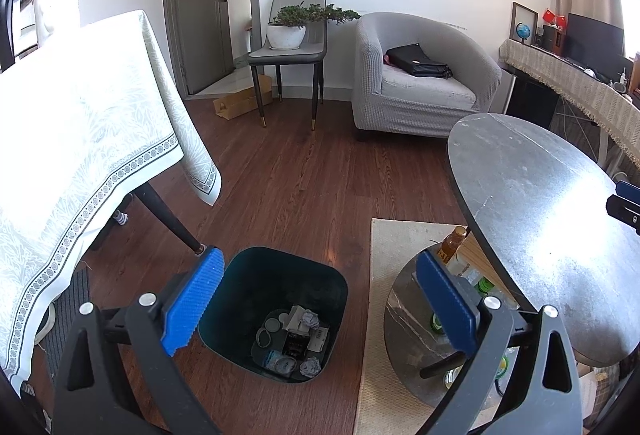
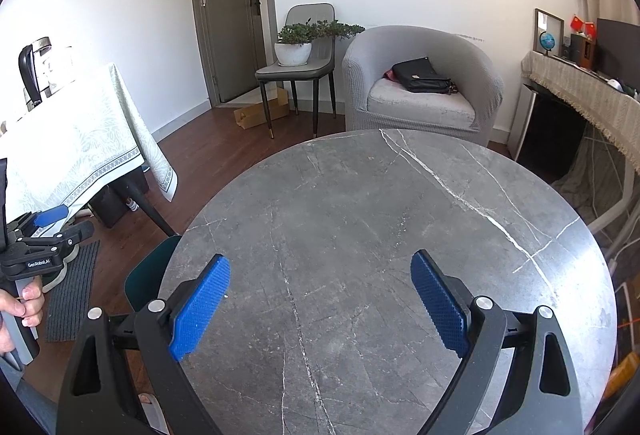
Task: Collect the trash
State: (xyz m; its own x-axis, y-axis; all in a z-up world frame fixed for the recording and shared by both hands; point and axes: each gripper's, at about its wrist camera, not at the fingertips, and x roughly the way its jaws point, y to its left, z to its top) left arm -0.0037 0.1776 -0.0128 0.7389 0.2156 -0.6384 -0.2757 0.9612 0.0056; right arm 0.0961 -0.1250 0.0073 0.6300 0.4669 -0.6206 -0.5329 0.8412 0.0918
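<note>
Fingers, left gripper [image 1: 316, 299]: blue ribbed pads [image 1: 192, 305] spread wide apart with nothing between them, hovering over the bin.
Fingers, right gripper [image 2: 320, 305]: blue pads [image 2: 200, 309] likewise spread wide and holding nothing, poised above the bare stone tabletop.
Round table [image 2: 380, 203]: dark grey marble-look top crossed by thin white veins; nothing lies on the part in view. From the left wrist view its edge sits just right of the bin, with a lower shelf [image 1: 404, 319] beneath carrying bottles, one an amber bottle [image 1: 452, 245].
Dining table [image 1: 80, 139]: covered by a pale leaf-patterned cloth with a dotted border, standing left of the bin on the wood floor.
Armchair [image 1: 424, 79]: grey tub shape against the far wall, a black bag [image 1: 418, 61] on its seat.
Chair [image 1: 288, 51]: grey, dark legs, carrying a potted plant [image 1: 296, 25] in a white bowl.
Trash bin [image 1: 276, 311]: dark teal, square with rounded corners, open-topped, on the floor between the dining table and the round table, directly below the left gripper.
Trash [image 1: 294, 343]: gathered at the bin's bottom; crumpled grey-white paper wads, round lids or discs, a dark box and pale wrappers, jumbled and overlapping.
Person's hand [image 2: 24, 307]: seen from the right wrist view, wrapped around the left gripper's handle beside the round table.
</note>
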